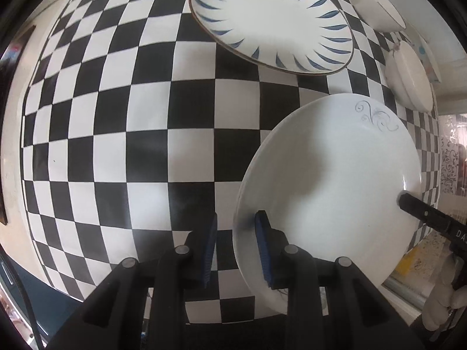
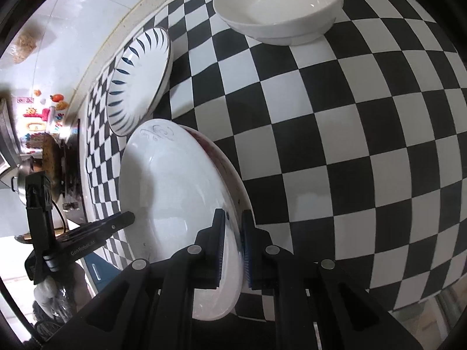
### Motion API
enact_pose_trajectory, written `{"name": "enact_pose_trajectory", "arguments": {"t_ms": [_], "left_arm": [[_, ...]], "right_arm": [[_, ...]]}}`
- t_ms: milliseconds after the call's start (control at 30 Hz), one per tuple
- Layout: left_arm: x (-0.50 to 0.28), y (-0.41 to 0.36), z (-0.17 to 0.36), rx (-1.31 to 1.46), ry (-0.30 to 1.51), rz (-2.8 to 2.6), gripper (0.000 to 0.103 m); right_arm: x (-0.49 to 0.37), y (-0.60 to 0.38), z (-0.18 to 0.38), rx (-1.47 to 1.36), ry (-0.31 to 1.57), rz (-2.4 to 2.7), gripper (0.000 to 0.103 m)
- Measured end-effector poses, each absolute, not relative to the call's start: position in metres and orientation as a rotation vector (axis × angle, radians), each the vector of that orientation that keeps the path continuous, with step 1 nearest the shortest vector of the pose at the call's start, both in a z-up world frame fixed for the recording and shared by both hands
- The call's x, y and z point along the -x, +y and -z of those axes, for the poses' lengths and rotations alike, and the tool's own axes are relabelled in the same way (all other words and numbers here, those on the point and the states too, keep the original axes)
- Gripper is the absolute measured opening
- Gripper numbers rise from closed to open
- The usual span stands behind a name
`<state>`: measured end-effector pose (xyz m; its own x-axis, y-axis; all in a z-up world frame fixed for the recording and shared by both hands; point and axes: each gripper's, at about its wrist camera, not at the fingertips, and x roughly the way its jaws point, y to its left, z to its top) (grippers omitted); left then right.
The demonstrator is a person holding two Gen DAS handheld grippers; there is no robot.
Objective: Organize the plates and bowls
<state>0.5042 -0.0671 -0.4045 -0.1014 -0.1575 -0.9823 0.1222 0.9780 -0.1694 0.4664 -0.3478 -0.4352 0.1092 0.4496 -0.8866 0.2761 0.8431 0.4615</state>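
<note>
Two handheld grippers meet on one plain white ceramic plate w/ a grey swirl motif [image 1: 335,180], which sits near the desk's edge on the black-and-white checkered desk [image 1: 131,116]. Left gripper [image 1: 236,250]: blue-padded jaws straddle the plate's rim, one pad [image 1: 264,248] over the plate's inner face, the other on the outside w/ a visible gap to the rim, so jaws are part-open and not pinching. Right gripper [image 2: 233,248]: jaws closed onto the opposite rim, blue pads pressed on both faces of the plate [image 2: 175,192]. In the right wrist view a second rim w/ dark red marking [image 2: 224,163] shows right under the white plate, looks like another plate beneath; can't tell whether the jaws take in that one too. Each gripper's black tip shows in the other's view, at the plate's far rim [image 1: 420,210] and [image 2: 116,221]. Further in on the desk, apart from the held plate, lies a white plate w/ blue leaf strokes around its border and a dark rim line [image 1: 271,20]. Near it toward the far edge stand a deep plain white ceramic bowl [image 2: 280,5] and, in the left wrist view, a white bowl w/ a thin dark rim line [image 1: 379,5]. Kitchen clutter beyond the desk edge is too blurred to name.
</note>
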Motion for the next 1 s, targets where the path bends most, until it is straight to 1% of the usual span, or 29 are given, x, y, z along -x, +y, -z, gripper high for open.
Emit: {"name": "enact_pose_trajectory", "arguments": {"t_ms": [333,467,700,1000], "left_arm": [[-0.496,-0.070,0.411,0.010,1.663,0.249,0.024],[-0.495,-0.075,0.414,-0.014,1.663,0.265,0.024],[-0.495,-0.079,0.418,-0.030,1.670,0.265,0.024],[-0.498,-0.075,0.402,-0.013,1.660,0.271,0.025]], "right_arm": [[-0.476,-0.335,0.431,-0.467,1.576,-0.105,0.013],[-0.476,-0.336,0.432,-0.468,1.578,-0.113,0.013],[-0.481,-0.323,0.433,-0.325,1.605,-0.093,0.015],[-0.472,-0.331,0.433,-0.399,1.585,-0.070,0.015]]}}
